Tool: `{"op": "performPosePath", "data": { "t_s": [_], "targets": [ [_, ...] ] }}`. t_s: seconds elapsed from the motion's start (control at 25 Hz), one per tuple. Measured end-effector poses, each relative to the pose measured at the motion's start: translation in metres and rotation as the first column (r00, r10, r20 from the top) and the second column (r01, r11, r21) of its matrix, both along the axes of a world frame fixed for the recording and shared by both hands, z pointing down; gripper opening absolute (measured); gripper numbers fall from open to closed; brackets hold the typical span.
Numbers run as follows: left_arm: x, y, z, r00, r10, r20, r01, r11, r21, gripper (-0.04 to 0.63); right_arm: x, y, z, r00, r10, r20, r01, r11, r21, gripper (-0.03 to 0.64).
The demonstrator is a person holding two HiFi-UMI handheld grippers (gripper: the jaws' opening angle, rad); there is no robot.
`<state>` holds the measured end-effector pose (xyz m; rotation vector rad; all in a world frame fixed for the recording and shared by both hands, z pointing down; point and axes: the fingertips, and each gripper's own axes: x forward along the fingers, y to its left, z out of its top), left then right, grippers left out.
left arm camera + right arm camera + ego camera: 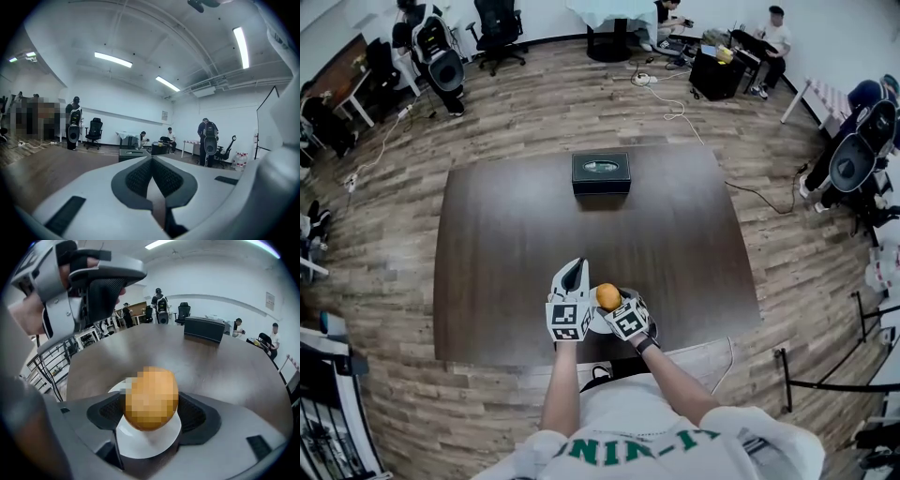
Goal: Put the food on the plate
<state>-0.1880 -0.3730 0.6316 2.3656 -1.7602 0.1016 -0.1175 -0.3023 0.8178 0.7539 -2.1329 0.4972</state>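
At the table's [516,234] near edge, my right gripper [151,416] clamps a round orange food [151,397] over the white plate [140,448], which is largely hidden beneath. My left gripper's [152,161] jaws sit pressed together, empty.

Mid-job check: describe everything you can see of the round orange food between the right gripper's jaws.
The round orange food is egg-like in outline and plain orange-yellow all over; its surface detail cannot be made out. It looks whole. The right gripper holds it, with a dark ribbed pad against each side. It sits over the round white plate, by the near edge of the dark wooden table. Whether it touches the plate is unclear.
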Motion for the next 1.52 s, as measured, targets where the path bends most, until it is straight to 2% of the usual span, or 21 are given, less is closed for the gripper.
{"op": "performPosePath", "data": {
  "t_s": [0.2,0.4,0.48,0.6,0.72,0.88,1.0,1.2,1.52],
  "targets": [
    [-0.001,-0.004,-0.003,1.0,-0.011,-0.01,0.011,1.0,0.001,0.012,-0.005,0.002,0.01,0.999,-0.035,-0.035,0.035,0.999,-0.004,0.352],
    [-0.006,-0.004,-0.008,1.0,-0.022,-0.018,0.023,1.0,0.01,0.012,-0.009,0.004,0.013,0.999,-0.039,-0.032,0.038,0.999,-0.025,0.364],
    [-0.008,-0.001,-0.01,0.999,-0.027,-0.019,0.027,1.0,0.014,0.012,-0.009,0.007,0.011,0.999,-0.029,-0.014,0.029,0.999,-0.036,0.42],
    [-0.013,0.005,-0.014,0.999,-0.036,-0.02,0.037,0.999,0.017,0.012,-0.009,0.006,0.0,1.0,-0.016,0.018,0.016,1.0,-0.006,0.464],
    [-0.017,0.008,-0.017,0.999,-0.045,-0.02,0.045,0.999,0.019,0.012,-0.005,-0.002,-0.016,0.998,0.017,0.062,-0.019,0.999,0.032,0.48],
    [-0.019,0.008,-0.019,0.998,-0.061,0.01,0.061,0.998,-0.007,0.014,0.012,-0.024,-0.046,0.983,0.111,0.144,-0.123,0.989,0.081,0.48],
    [-0.017,0.011,-0.021,0.998,-0.062,0.011,0.062,0.998,-0.028,0.012,0.026,-0.042,-0.083,0.96,0.174,0.217,-0.207,0.968,0.14,0.475],
    [-0.01,0.016,-0.038,0.998,-0.066,-0.003,0.066,0.998,-0.024,0.012,0.044,-0.066,-0.166,0.91,0.226,0.348,-0.322,0.913,0.249,0.426],
    [-0.003,0.028,-0.095,0.997,-0.072,0.009,0.071,0.996,0.051,0.012,0.051,-0.064,-0.285,0.854,0.158,0.496,-0.39,0.825,0.408,0.308]
  ]
}}
